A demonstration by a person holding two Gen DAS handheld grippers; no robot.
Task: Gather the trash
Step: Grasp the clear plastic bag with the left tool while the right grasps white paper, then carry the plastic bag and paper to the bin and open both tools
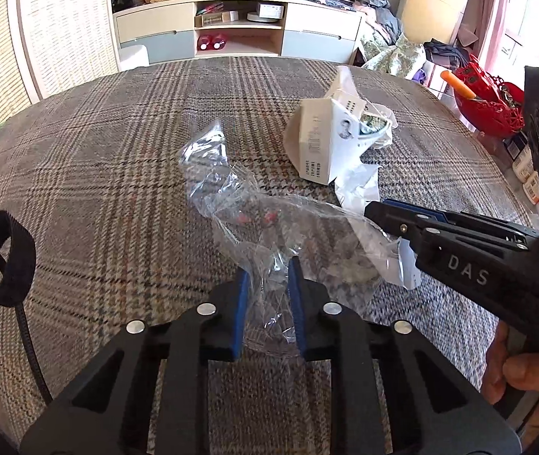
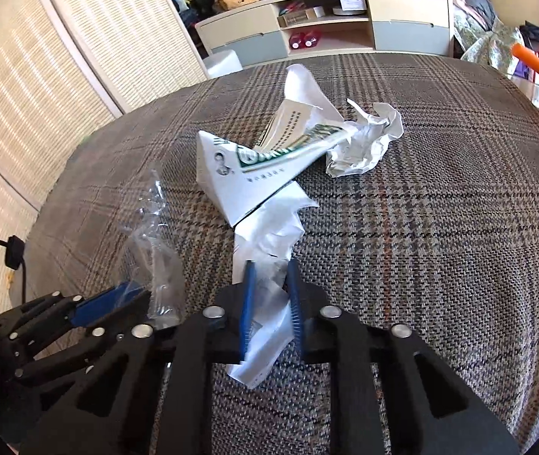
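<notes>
left gripper (image 1: 267, 303): jaws closed on the clear wrap (image 1: 262, 220), pinching its near, bunched end, so the loose film can be drawn up in one piece instead of sliding away.
right gripper (image 2: 269, 303): jaws closed on the paper (image 2: 269, 235), gripping the near tail of the white sheet; the rest of it trails forward under the box.
hand (image 1: 523, 371): wrapped round the right gripper's handle at the lower right edge of the left view.
wrap: crumpled clear plastic lying on the plaid surface (image 1: 99, 159), to the left of the paper, its far end sticking up.
box (image 2: 246, 174): flattened white carton, resting partly on the paper's far end, held by nothing.
wad (image 2: 364, 140): crumpled white paper just beyond the box, touching it, also unheld.
surface: plaid cloth, with all the trash gathered near its middle.
why two grips: my reading is that each hand takes one light scrap at its nearest edge, so both can be cleared together.
risk: lifting the paper will likely tip or drag the box, since it lies on it.
remaining: box and wad not yet collected; no bin is visible.
</notes>
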